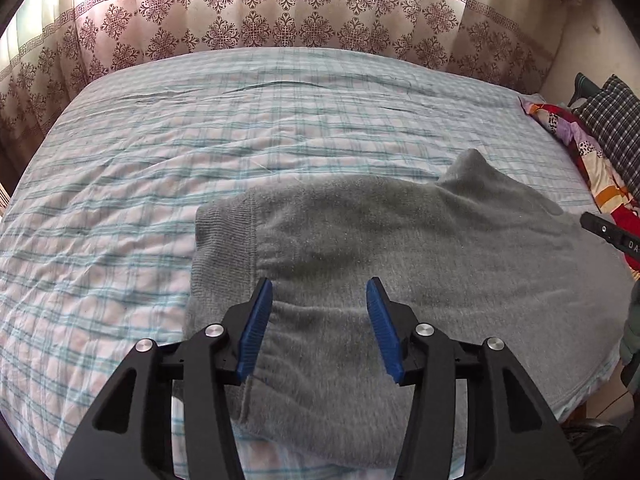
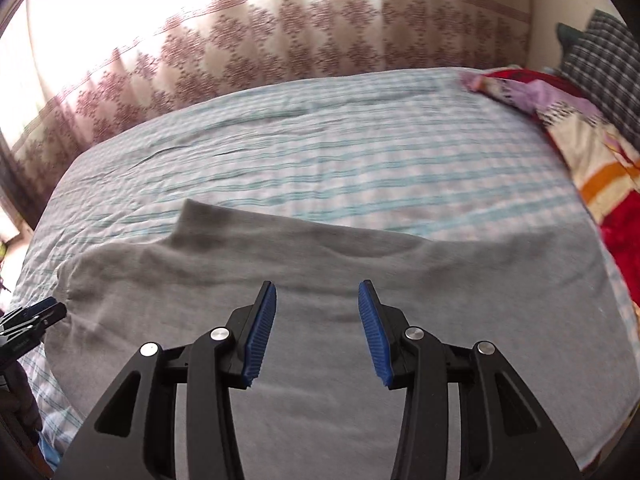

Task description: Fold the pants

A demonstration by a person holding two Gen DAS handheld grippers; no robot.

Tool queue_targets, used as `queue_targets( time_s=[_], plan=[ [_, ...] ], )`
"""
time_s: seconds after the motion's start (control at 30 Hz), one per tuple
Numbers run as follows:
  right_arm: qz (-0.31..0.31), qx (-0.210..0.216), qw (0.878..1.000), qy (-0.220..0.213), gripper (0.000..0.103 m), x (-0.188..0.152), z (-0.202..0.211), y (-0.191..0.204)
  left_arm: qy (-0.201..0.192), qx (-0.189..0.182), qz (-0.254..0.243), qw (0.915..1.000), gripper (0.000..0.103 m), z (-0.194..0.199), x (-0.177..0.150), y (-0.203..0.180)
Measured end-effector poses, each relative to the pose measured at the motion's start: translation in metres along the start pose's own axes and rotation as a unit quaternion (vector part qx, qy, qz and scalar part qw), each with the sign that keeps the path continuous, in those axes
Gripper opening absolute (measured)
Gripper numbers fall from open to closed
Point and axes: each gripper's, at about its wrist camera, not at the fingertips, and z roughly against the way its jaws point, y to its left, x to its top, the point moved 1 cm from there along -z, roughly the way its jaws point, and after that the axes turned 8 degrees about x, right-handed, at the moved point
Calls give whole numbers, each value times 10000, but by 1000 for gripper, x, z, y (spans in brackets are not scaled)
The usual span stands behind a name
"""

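Grey sweatpants [image 1: 400,240] lie spread on the bed, with the ribbed waistband [image 1: 224,240] at the left in the left wrist view. My left gripper [image 1: 320,284] is open and empty, just above the pants near the waistband. The right wrist view shows the pants [image 2: 320,360] running across the near part of the bed, with a pointed corner [image 2: 196,216] sticking up toward the far side. My right gripper [image 2: 318,288] is open and empty above the middle of the pants. The right gripper's tip shows at the right edge of the left wrist view [image 1: 608,232]. The left gripper shows at the left edge of the right wrist view [image 2: 32,316].
The bed has a blue and white plaid sheet [image 1: 160,160]. A colourful quilt [image 1: 592,160] and a dark checked pillow [image 1: 612,116] lie along the bed's right side. A patterned curtain [image 1: 280,8] hangs behind the bed. The bed's near edge is just below the pants.
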Motion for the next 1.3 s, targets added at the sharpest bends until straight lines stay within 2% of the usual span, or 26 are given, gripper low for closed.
queue_targets(
  time_s=[0.23, 0.47, 0.6, 0.83, 1.03, 1.2, 1.3],
  plan=[
    [349, 287, 9988, 213, 43, 21, -45, 50, 140, 119, 104, 9998, 51, -16, 5, 9],
    [504, 424, 9968, 453, 43, 33, -85, 79, 235, 219, 28, 9995, 55, -30, 6, 11],
    [534, 408, 9961, 574, 43, 40, -113, 88, 232, 225, -58, 9995, 57, -34, 5, 10],
    [548, 102, 9949, 838, 45, 45, -168, 91, 262, 203, -152, 9993, 58, -42, 2, 12],
    [744, -177, 9938, 803, 55, 50, -190, 97, 195, 329, -372, 9986, 58, -49, 0, 9],
    [667, -19, 9948, 767, 57, 51, -192, 91, 160, 395, -429, 9982, 59, -50, -1, 10],
    [574, 239, 9960, 640, 57, 55, -175, 84, 209, 548, -361, 9976, 59, -49, 2, 14]
  ],
)
